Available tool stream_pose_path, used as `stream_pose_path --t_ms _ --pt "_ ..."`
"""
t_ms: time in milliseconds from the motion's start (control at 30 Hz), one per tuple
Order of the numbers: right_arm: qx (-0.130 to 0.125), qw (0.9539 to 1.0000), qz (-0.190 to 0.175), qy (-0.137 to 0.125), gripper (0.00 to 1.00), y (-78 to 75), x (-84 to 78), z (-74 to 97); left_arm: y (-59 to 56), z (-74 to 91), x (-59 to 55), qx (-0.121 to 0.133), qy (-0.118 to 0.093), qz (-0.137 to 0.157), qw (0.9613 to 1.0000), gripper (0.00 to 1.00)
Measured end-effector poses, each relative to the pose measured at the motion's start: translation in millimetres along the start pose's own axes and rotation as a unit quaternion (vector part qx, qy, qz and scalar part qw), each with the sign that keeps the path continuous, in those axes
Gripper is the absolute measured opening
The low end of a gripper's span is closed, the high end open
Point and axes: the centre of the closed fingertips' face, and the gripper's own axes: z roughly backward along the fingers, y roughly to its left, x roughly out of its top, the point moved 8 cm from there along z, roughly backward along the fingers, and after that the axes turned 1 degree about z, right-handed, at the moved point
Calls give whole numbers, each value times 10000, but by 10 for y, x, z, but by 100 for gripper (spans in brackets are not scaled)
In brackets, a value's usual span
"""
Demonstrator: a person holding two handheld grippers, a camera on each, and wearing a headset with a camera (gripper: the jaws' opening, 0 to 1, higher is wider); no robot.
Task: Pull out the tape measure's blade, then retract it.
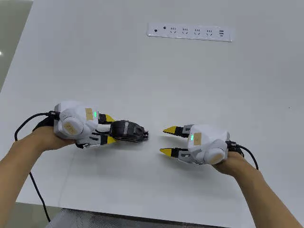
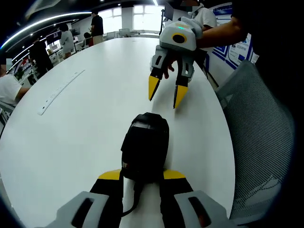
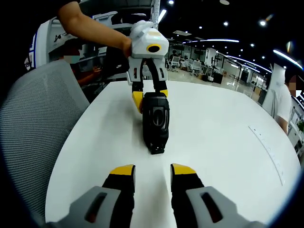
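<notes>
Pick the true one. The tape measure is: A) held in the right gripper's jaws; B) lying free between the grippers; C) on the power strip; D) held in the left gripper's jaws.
D: the left gripper clamps the tape measure; the right gripper is open, apart from it.

The left gripper (image 1: 110, 128) and the right gripper (image 1: 162, 140) look alike, each with a rounded white shell bearing a tan sticker (image 1: 89, 114) and a small green light (image 1: 95, 114), dark grey jaws ending in yellow tips, and a black cable (image 1: 33, 115) at the rear beside a bare forearm.
</notes>
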Motion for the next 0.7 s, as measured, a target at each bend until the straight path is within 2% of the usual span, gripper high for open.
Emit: stream_pose_path --t_ms 367,700 --pt "98 9997 -199 -58 24 -27 39 -225 1 -5 -7 -14 -41 35 10000 25" --pt "184 9995 -247 -95 21 -84 88 -384 27 -12 -2 -90 18 45 9999 25"
